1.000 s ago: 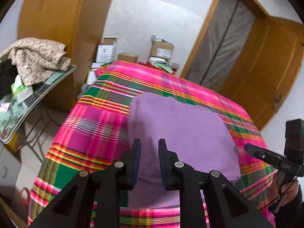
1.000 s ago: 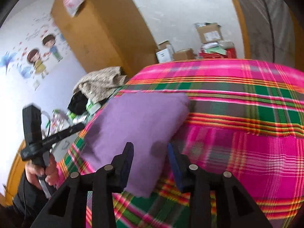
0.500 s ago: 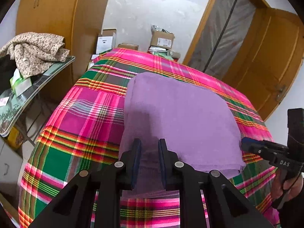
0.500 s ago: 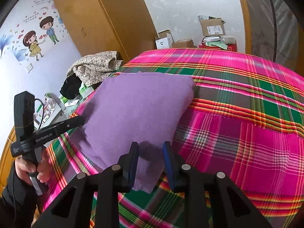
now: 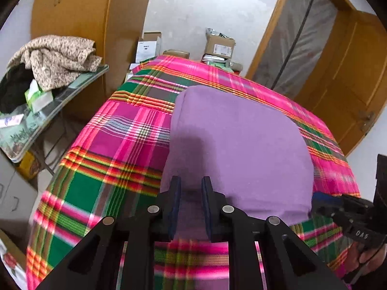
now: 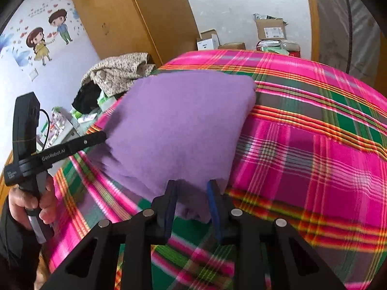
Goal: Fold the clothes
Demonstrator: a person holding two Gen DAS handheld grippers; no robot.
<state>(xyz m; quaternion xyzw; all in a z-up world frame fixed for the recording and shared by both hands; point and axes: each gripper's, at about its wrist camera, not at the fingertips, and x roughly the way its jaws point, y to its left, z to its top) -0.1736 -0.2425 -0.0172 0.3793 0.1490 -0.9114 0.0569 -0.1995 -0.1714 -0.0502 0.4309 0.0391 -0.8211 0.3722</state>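
Your left gripper [image 5: 191,197] sits at the near edge of the purple garment [image 5: 237,149], its pads [image 5: 174,200] close together with purple cloth bunched in the narrow gap; by the look of it you are pinching that near hem. Your right gripper [image 6: 191,199] is at the garment's other near corner. Its jaws have just been closing, and a fold of purple fabric lies between them, but whether the pads already bite on it I cannot tell from either view (the gap there looks wider than on the left).

Moving outward, the purple garment [image 6: 179,125] lies spread as a rough rectangle across the plaid bedspread [image 5: 113,145], its far edge toward the head of the bed and its near edge by both grippers. It already looks doubled over at least once, with rounded, thick edges, so I would judge some folding done. What seems left is at least one more fold, carrying the near edge over the far one, then smoothing.

To one side, a glass-topped table [image 5: 79,82] carries a heap of speckled beige clothing [image 5: 55,58], which may be waiting its turn. Cardboard boxes [image 5: 219,47] stand against the far wall beyond the bed.

As for writing: the side of the left gripper reads "GenRobot.AI" in the right wrist view, and the right one shows "DAS" in the left wrist view. The box labels are too small to read.
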